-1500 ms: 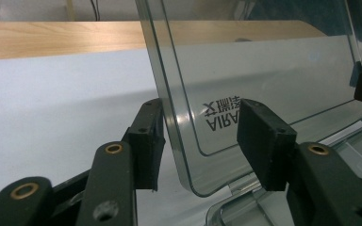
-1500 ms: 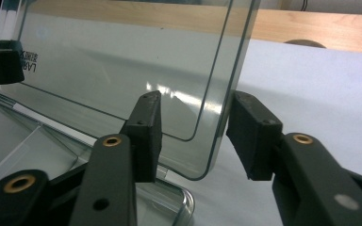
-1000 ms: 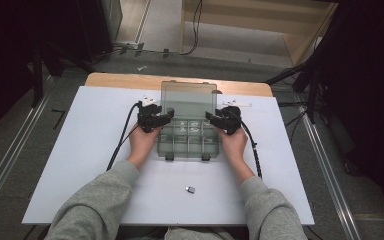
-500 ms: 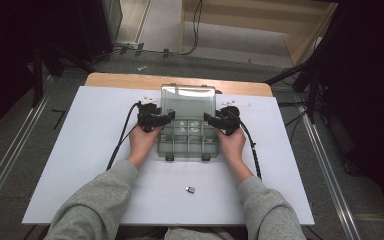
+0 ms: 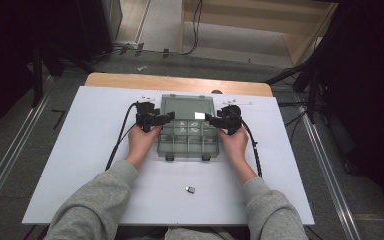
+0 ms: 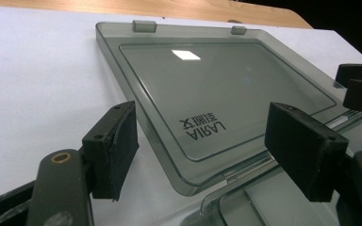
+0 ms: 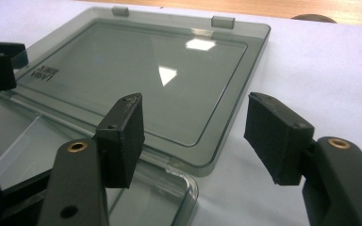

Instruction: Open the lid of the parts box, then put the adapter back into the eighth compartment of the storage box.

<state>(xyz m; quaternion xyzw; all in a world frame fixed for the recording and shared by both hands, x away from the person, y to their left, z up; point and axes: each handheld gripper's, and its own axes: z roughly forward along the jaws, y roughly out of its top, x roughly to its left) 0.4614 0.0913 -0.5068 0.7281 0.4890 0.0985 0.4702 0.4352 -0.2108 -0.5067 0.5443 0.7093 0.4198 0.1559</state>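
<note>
Smoky-grey clear plastic organizer box (image 5: 187, 140) sits mid-table on the white tabletop (image 5: 80, 150), lid (image 5: 187, 107) flipped fully open and lying flat behind it; divided compartments inside, two latches on front edge. Lid shows raised lettering and light glare. Left gripper (image 5: 167, 116) and right gripper (image 5: 209, 117) flank the hinge corners, jaws just opened wide, gripping nothing. Small dark part (image 5: 190, 189) lies near the person.
</note>
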